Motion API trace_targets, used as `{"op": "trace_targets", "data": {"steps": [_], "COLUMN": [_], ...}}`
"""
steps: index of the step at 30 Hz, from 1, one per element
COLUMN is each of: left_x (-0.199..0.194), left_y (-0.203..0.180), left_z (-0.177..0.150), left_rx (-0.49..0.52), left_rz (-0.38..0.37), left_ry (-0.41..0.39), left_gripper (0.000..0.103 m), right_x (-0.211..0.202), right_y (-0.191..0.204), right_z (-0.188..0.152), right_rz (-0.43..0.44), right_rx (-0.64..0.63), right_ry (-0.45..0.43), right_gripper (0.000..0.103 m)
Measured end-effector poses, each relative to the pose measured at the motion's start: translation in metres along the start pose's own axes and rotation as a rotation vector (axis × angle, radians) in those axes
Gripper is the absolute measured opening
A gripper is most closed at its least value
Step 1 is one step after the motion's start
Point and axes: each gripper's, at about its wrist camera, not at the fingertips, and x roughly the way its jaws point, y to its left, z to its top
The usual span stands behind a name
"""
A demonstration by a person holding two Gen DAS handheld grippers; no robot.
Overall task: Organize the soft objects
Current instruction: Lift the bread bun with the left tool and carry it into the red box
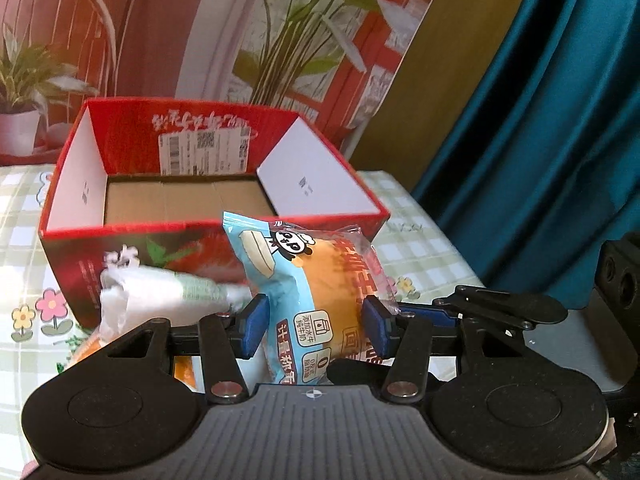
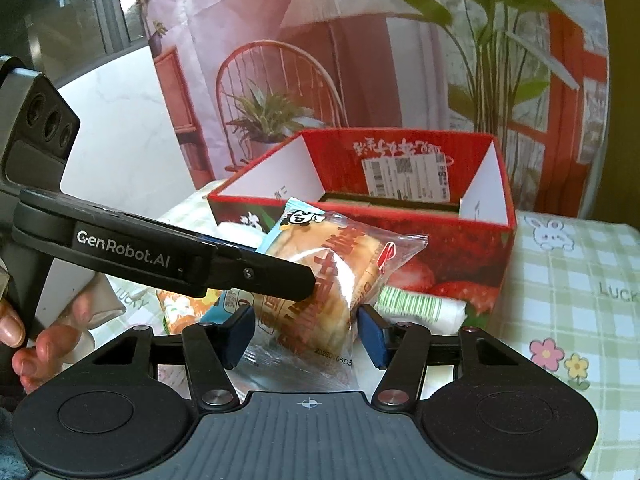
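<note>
Bread packet (image 1: 320,292): blue-and-clear wrapper, panda print, a soft bun inside.

Left wrist view
- The packet is clenched between the blue pads (image 1: 256,328) of the left gripper (image 1: 316,328); the wrapper is dented where the pads bear on it.
- The packet is held upright in front of the near wall of the red carton (image 1: 216,232), with its top corner level with the rim. It is not yet over the opening.
- The carton is seen open, with a bare cardboard floor; nothing is stowed in it.
- A white pack with green print (image 1: 168,292), blurred, is noted just beside the packet on the checked tablecloth (image 1: 420,256).

Right wrist view
- The same packet (image 2: 320,276) is seen between the pads of the right gripper (image 2: 306,336), which appear to be closed on its sides. One of the left gripper's fingers (image 2: 260,274) is laid across it from the left, so the packet is taken to be grasped by both tools.
- The white pack (image 2: 420,304) and an orange snack packet (image 2: 180,304) are left lying before the carton (image 2: 360,208).

Step judged
- Carrying is in hand: the packet is picked up but not placed.
- Next, the packet is to be raised clear of the near rim, carried forward over the opening, lowered and let go. Both grips must be moved together, or one released first, lest the soft bun be squashed or the wrapper torn.
</note>
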Motion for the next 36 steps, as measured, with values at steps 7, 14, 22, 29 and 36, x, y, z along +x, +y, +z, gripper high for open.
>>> {"op": "trace_targets", "data": {"steps": [7, 14, 22, 29, 36], "left_x": [-0.009, 0.013, 0.063, 0.107, 0.133], "left_y": [-0.004, 0.0, 0.017, 0.028, 0.042], "left_z": [0.034, 0.09, 0.126, 0.124, 0.113], "left_rx": [0.032, 0.027, -0.082, -0.082, -0.089], "left_rz": [-0.012, 0.011, -0.005, 0.025, 0.043], "left_ry": [-0.072, -0.113, -0.033, 0.067, 0.142], "left_gripper": [0.054, 0.054, 0.054, 0.054, 0.054], "right_x": [-0.012, 0.006, 0.052, 0.094, 0.129], "right_y": [0.0, -0.011, -0.043, -0.075, -0.093], "right_z": [0.035, 0.085, 0.117, 0.111, 0.098], "right_rz": [-0.01, -0.046, -0.08, -0.061, -0.055], "right_rx": [-0.073, -0.187, -0.224, -0.1, -0.001], "right_ry": [-0.052, -0.083, -0.072, 0.008, 0.096], "right_gripper": [0.053, 0.053, 0.053, 0.053, 0.053]}}
